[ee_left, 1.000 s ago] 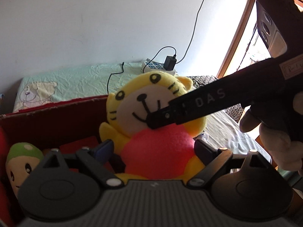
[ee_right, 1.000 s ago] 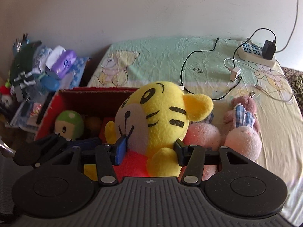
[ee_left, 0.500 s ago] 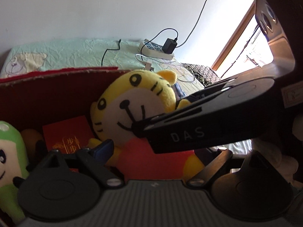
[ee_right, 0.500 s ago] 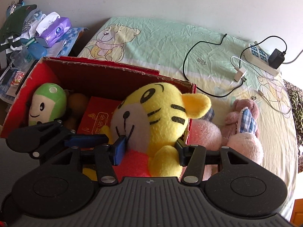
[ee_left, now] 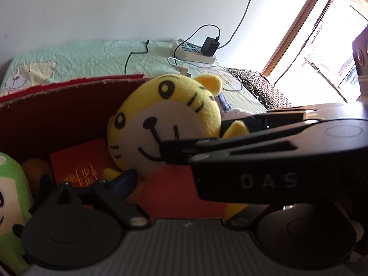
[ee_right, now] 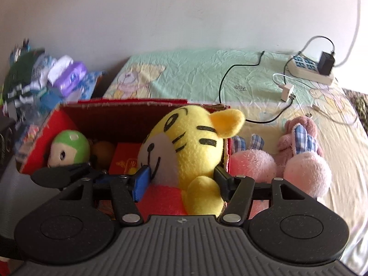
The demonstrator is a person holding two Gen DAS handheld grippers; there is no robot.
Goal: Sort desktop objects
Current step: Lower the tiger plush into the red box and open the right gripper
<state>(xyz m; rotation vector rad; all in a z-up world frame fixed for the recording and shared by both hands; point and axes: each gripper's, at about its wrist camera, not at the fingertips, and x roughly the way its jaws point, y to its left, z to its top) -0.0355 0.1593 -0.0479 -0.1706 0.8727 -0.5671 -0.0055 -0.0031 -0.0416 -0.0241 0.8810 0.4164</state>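
- Since the earlier frames, both claws have carried the yellow plush tiger with the red belly lower and further over the red cardboard box; the far wall of the box now stands behind the tiger's head.
- Left wrist view: the left claw stands on both sides of the tiger's red belly. Its blue finger touches the toy's side, but the other finger is hidden under the right claw, so I cannot tell if it really pinches.
- The right claw crosses in front of this camera and reaches to the tiger's cheek. I think two claws are used because the toy is soft and wide.
- To the left of the claw, inside the box, lie a green-capped plush figure and a red paper envelope with gold print.
- Right wrist view: the right claw is pressed onto the tiger's body, one finger on each side, so it pinches the toy. The tiger hangs at the right end of the box, probably to be dropped there.
- Just to the right of the claw, outside the box, lies a pink plush rabbit with checked ears, not sorted yet.
- Beyond the claw is a pale green wrinkled sheet with a bear print, a white power strip with cables, and a plain white wall.
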